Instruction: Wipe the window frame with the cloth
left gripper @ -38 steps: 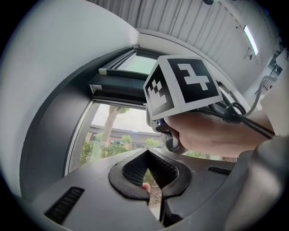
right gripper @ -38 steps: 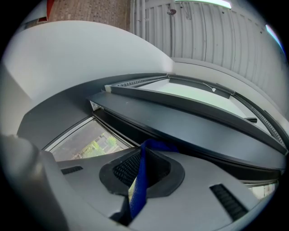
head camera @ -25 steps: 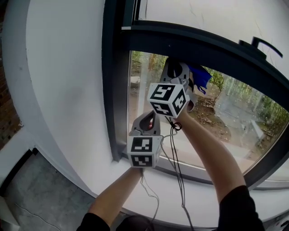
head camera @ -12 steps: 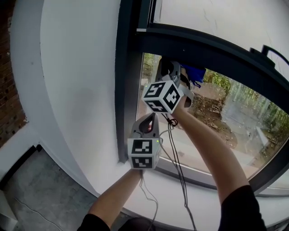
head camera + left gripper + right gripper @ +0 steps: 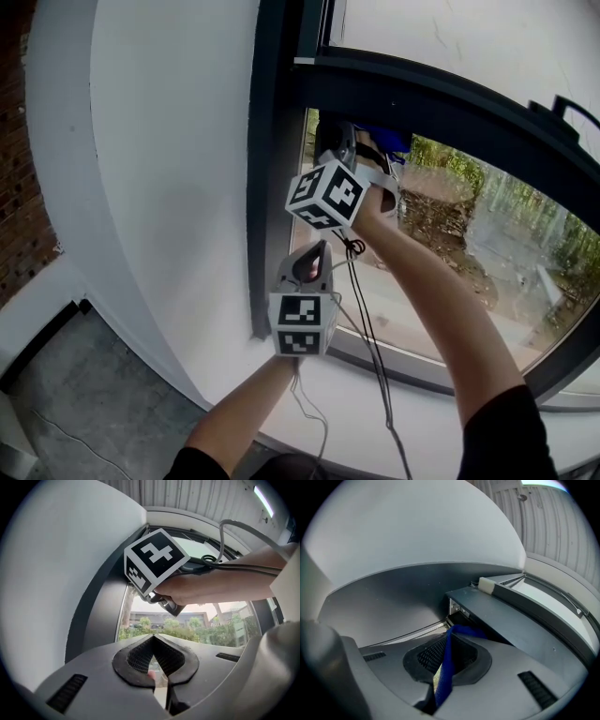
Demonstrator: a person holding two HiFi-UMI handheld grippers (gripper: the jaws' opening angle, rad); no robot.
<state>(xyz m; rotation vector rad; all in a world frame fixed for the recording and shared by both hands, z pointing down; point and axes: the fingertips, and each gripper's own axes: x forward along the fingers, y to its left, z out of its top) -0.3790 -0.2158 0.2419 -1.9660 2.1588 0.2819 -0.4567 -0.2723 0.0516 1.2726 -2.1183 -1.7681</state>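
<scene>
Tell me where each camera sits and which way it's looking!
Head view: on the person's head, looking down at the window frame; both forearms, the left gripper and the right gripper show.
Left gripper view: rides the left gripper, looking up along its closed jaws at the glass; the right hand shows.
Right gripper view: rides the right gripper, facing the frame's top corner; only its jaws, clamped on the blue cloth, show.
Shared: the head and left gripper views both show the right gripper's marker cube.
</scene>
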